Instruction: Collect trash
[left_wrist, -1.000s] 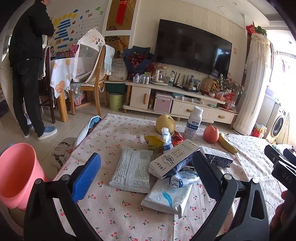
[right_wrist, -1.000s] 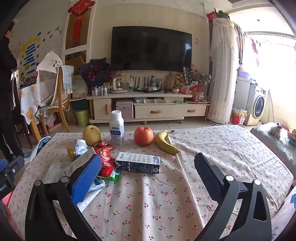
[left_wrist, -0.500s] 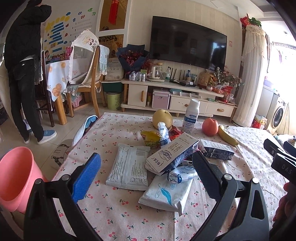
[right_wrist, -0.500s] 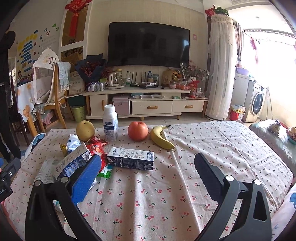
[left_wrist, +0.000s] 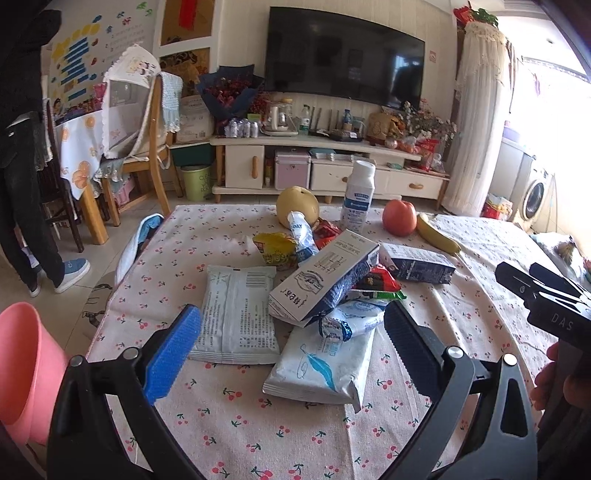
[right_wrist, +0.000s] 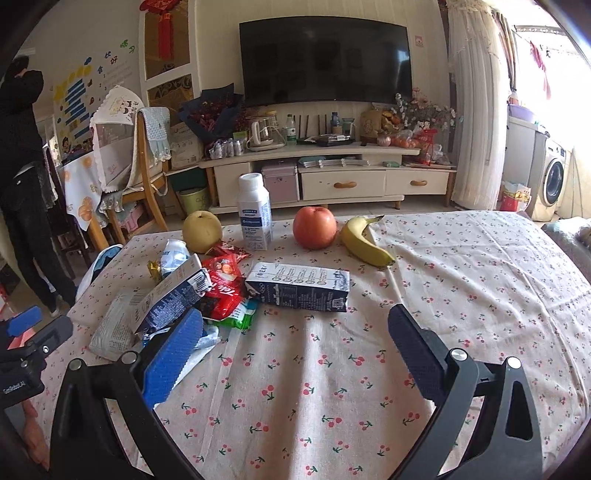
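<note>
While both tools hover above the cherry-print tablecloth (right_wrist: 461, 266) with nothing between their fingers, the left gripper (left_wrist: 291, 347) stands wide apart over the litter heap and the right gripper (right_wrist: 295, 343) gapes equally wide, empty, short of the dark milk carton (right_wrist: 299, 286). Most of the trash lies left of centre on the table: a white wipes pack (left_wrist: 236, 314) lying flat, a feather-print pouch (left_wrist: 321, 365) partly under a tilted white carton (left_wrist: 325, 277), red snack wrappers (right_wrist: 221, 291) and a yellow packet (left_wrist: 275, 251). A pink bin (left_wrist: 22, 365) waits off the table's left edge. The pouches look light, limp and slick, so pinching a crimped end seam seems safest; the cartons look stiff but probably empty and crushable, best taken across their narrow sides. Pear (right_wrist: 201, 230), apple (right_wrist: 315, 227), banana (right_wrist: 365, 243) and white bottle (right_wrist: 254, 218) stand behind and are likely not trash.
</note>
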